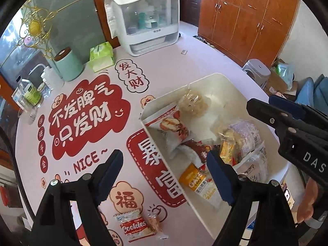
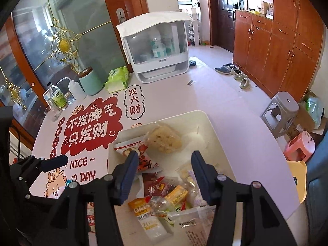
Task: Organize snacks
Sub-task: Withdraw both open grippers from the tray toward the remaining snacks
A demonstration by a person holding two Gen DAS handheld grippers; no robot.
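Observation:
A white bin (image 1: 217, 82) (image 2: 207, 123) on the table holds several snack packets: a red-and-white bag (image 1: 172, 125) (image 2: 141, 151), a clear bag of pale puffs (image 1: 192, 102) (image 2: 164, 137), an orange oat packet (image 1: 194, 178) (image 2: 141, 207) and others. A Cookies packet (image 1: 133, 225) and a small clear-wrapped snack (image 1: 154, 223) lie on the table left of the bin. My left gripper (image 1: 164, 172) is open and empty, straddling the bin's left wall. My right gripper (image 2: 164, 162) is open and empty above the bin; it also shows in the left wrist view (image 1: 266, 108).
The round table (image 1: 184, 61) has a printed red-and-pink cover. At its far side stand a white cabinet box (image 1: 147, 18), a green tissue pack (image 1: 101, 56), a mint canister (image 1: 68, 64) and bottles (image 1: 30, 94). Stools (image 2: 280, 112) and wooden cupboards (image 2: 276, 51) are at right.

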